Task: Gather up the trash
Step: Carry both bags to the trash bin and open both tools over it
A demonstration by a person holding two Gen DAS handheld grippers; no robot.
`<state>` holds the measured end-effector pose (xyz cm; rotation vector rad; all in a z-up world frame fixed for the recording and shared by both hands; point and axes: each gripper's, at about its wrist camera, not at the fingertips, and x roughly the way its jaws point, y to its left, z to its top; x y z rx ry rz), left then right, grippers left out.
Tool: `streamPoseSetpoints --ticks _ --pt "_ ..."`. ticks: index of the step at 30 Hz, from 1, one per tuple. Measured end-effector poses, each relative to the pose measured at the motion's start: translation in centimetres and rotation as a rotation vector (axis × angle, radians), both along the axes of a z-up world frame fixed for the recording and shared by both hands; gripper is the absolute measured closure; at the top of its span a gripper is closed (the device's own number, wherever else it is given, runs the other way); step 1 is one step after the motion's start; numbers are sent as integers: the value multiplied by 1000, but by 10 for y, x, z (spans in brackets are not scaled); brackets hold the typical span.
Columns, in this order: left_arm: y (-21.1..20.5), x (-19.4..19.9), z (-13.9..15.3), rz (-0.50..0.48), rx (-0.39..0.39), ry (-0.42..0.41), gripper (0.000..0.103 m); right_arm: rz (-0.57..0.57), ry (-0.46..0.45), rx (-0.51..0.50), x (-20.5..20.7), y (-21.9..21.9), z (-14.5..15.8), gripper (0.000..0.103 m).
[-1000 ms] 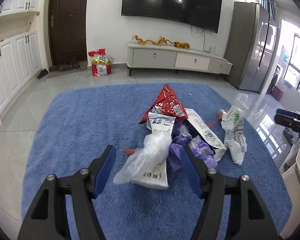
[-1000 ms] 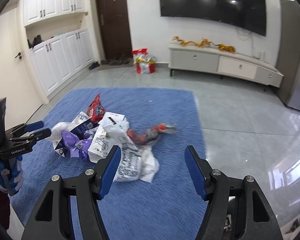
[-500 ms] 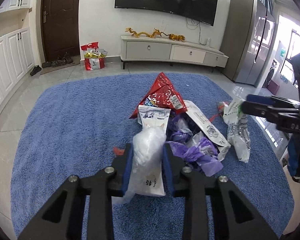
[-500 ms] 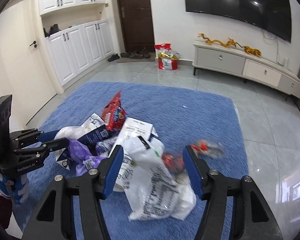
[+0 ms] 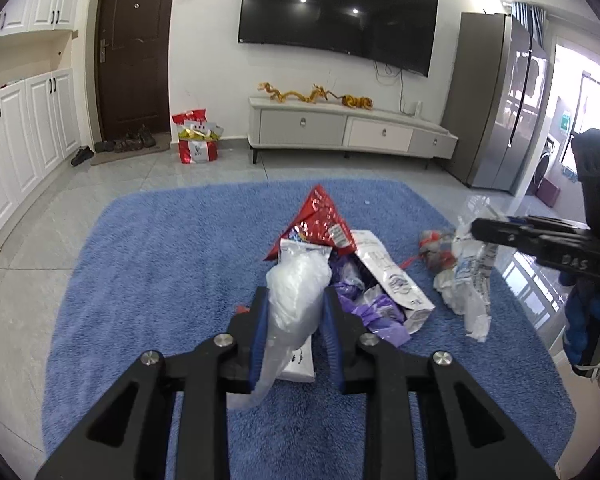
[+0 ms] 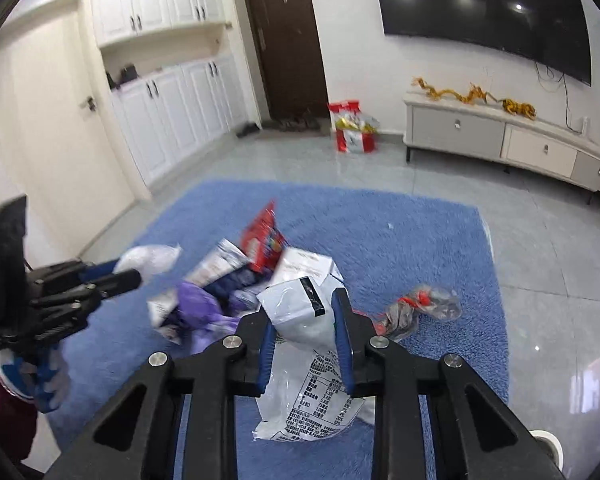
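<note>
From my left wrist camera, my left gripper [image 5: 296, 312] has its jaws closing on a crumpled clear plastic bag [image 5: 298, 292]. Both blue pads press into its sides, the bag bulges up between them, and a loose tail hangs down past the left pad. Just behind it lies the rest of the trash on the blue rug [image 5: 160, 264]: a white packet [image 5: 300, 354] under the bag, a red snack wrapper [image 5: 320, 220] standing up like a tent, purple plastic [image 5: 374, 308] and a long white printed pouch [image 5: 392, 276] leaning to the right. Further right, apart from the heap, a twisted red and grey wrapper [image 5: 434, 246] sits on the rug. My right gripper [image 5: 480, 229] comes in from the right edge with a white printed bag [image 5: 470, 280] hanging from its tips, clear of the rug.

From my right wrist camera, the jaws of that gripper [image 6: 306, 336] are closing, and between them is the white printed bag [image 6: 304, 316]. The pads pinch it at its upper part and the printed lower part spreads out beneath them. The heap lies to the left on the rug [image 6: 400, 240], blurred, with the red wrapper [image 6: 262, 240] at the back and the purple plastic [image 6: 204, 308] in front. The twisted wrapper [image 6: 420, 308] lies to the right of my jaws. My left gripper [image 6: 134, 276] reaches in from the left edge, with the clear bag [image 6: 152, 260] bunched at its tips.
</note>
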<state>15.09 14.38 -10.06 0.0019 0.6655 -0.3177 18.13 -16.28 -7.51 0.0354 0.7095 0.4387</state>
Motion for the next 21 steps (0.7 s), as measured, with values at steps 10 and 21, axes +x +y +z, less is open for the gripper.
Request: streamPoseSetpoints --ticks 10,21 --pt "-9 -47 52 -13 10 -95 78 -28 -155 56 -74 -36 60 77" --pt "-133 -64 71 -245 64 -102 78 -295 -187 15 -135 -164 56 77"
